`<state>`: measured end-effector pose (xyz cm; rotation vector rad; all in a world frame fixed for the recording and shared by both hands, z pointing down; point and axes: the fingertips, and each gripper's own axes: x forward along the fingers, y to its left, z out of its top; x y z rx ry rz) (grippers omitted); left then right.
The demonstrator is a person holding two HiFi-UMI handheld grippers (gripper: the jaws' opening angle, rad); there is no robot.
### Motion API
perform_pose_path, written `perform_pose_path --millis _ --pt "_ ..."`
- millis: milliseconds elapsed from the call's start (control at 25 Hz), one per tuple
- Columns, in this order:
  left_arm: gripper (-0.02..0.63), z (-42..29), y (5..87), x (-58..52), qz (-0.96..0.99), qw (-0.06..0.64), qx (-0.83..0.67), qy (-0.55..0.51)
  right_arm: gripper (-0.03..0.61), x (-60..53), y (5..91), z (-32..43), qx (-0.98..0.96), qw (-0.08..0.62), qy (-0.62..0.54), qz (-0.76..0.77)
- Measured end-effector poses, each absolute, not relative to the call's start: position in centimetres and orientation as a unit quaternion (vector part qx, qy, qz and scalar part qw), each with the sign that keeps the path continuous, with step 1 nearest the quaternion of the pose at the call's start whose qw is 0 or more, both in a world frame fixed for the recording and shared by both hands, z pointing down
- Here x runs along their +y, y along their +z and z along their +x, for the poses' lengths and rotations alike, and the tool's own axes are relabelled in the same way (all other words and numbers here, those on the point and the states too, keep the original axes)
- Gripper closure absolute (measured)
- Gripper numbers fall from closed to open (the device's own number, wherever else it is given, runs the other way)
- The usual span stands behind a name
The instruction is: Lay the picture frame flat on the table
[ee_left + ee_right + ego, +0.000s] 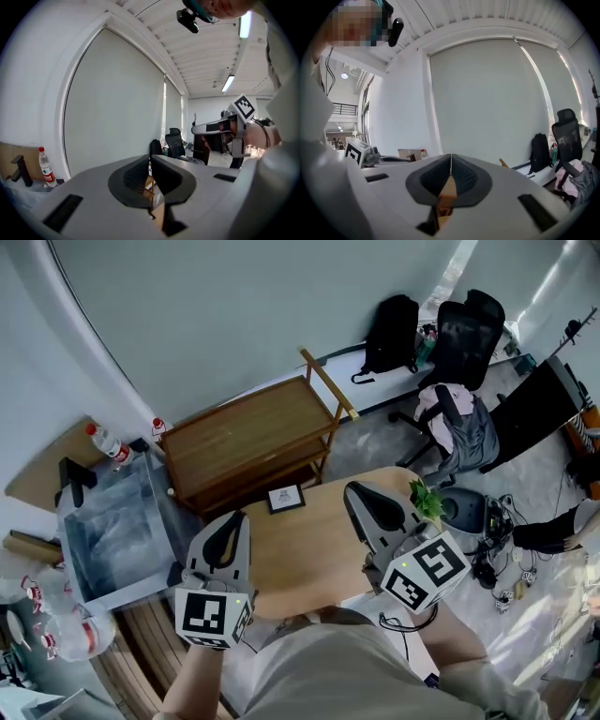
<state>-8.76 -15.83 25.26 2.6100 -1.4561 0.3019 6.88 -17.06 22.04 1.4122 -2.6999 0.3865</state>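
A small black picture frame (286, 498) with a white picture sits near the far edge of the round wooden table (309, 554). Its face shows from above; I cannot tell whether it stands tilted or lies flat. My left gripper (236, 521) hovers over the table's left edge, short of the frame, with its jaws shut on nothing. My right gripper (353, 491) is held to the right of the frame, also shut and empty. Both gripper views look up and outward over shut jaws, so the frame is hidden there. The right gripper (234, 124) shows in the left gripper view.
A wooden shelf (253, 437) stands just beyond the table. A clear plastic box (117, 535) and a water bottle (105, 442) are at the left. A small green plant (427, 498) sits at the table's right edge. Office chairs (459, 418), a backpack (394, 334) and floor cables lie to the right.
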Motion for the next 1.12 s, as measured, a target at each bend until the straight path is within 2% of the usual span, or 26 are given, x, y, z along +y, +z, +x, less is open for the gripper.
perform_pose_path --millis 360,1120 --pt "0.595 -8.1 23.6 -11.9 0.870 0.072 -0.481 0.080 0.580 -12.1 18.0 6.9 -0.885 0.056 0.054 0.459" --pt "0.595 -7.7 22.2 -10.6 0.864 0.052 -0.492 0.092 0.581 -10.9 18.7 6.9 -0.892 0.076 0.054 0.443"
